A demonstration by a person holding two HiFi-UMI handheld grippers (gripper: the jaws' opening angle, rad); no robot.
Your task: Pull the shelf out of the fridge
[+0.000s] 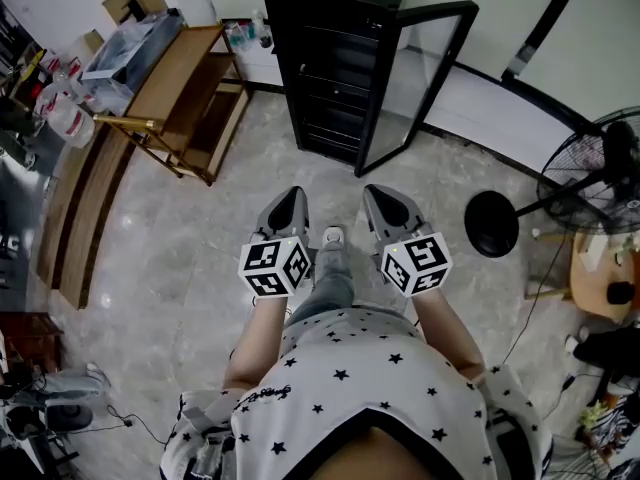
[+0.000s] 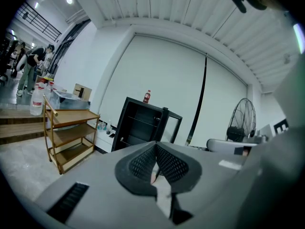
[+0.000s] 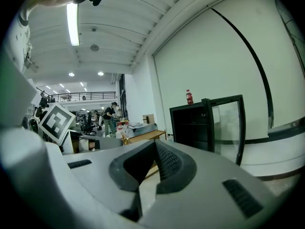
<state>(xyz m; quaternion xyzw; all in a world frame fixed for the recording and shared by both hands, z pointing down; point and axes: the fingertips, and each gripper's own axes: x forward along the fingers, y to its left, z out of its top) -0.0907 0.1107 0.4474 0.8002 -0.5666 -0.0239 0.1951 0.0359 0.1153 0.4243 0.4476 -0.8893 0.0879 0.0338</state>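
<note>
A black fridge point(image 1: 335, 68) stands across the floor ahead, its glass door point(image 1: 420, 78) swung open to the right. Dark shelves point(image 1: 338, 88) show inside it, and thin wire shelves point(image 2: 137, 123) are visible in the left gripper view. The fridge point(image 3: 190, 125) and its open door point(image 3: 228, 123) also appear in the right gripper view. My left gripper point(image 1: 290, 203) point(image 2: 155, 144) and right gripper point(image 1: 385, 200) point(image 3: 155, 144) are held side by side in front of the person's body, well short of the fridge. Both point toward it, shut, with nothing between their pads.
A wooden shelf cart point(image 1: 185, 98) with boxes and bottles stands left of the fridge. A standing fan point(image 1: 600, 168) and a round black base point(image 1: 491, 223) are on the right. A red bottle point(image 2: 147, 96) stands on top of the fridge. People stand far off at the left point(image 2: 28, 66).
</note>
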